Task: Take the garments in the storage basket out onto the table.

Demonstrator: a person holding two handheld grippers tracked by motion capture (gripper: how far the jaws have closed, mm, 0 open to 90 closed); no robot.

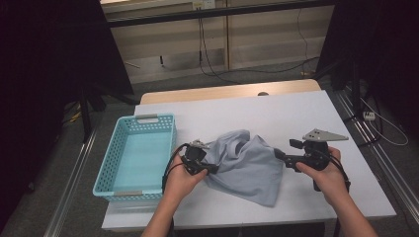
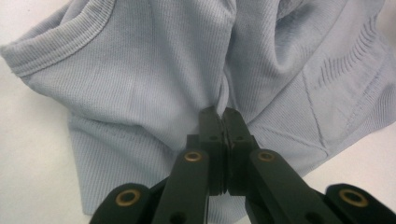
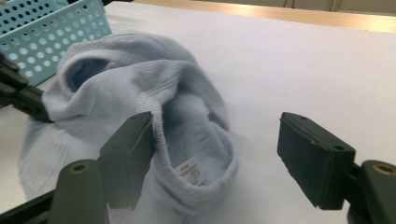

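A pale blue ribbed garment (image 1: 247, 165) lies crumpled on the white table (image 1: 276, 111), in front of the person. My left gripper (image 1: 213, 169) is at the garment's left edge, shut on a fold of the cloth. The left gripper view shows the tips (image 2: 219, 114) pinching that fold of the garment (image 2: 140, 79). My right gripper (image 1: 277, 153) is at the garment's right edge, open. In the right gripper view, its jaws (image 3: 217, 140) stand wide apart. The garment's neck opening (image 3: 187, 130), with a small label (image 3: 189, 170), lies beside the left jaw. Nothing is pinched there.
A light blue perforated basket (image 1: 148, 120) stands on the left side of the table, close to the left hand, and its wall (image 3: 46, 28) shows beyond the garment. Bare white tabletop stretches behind and to the right. Cables and stand legs are on the floor beyond.
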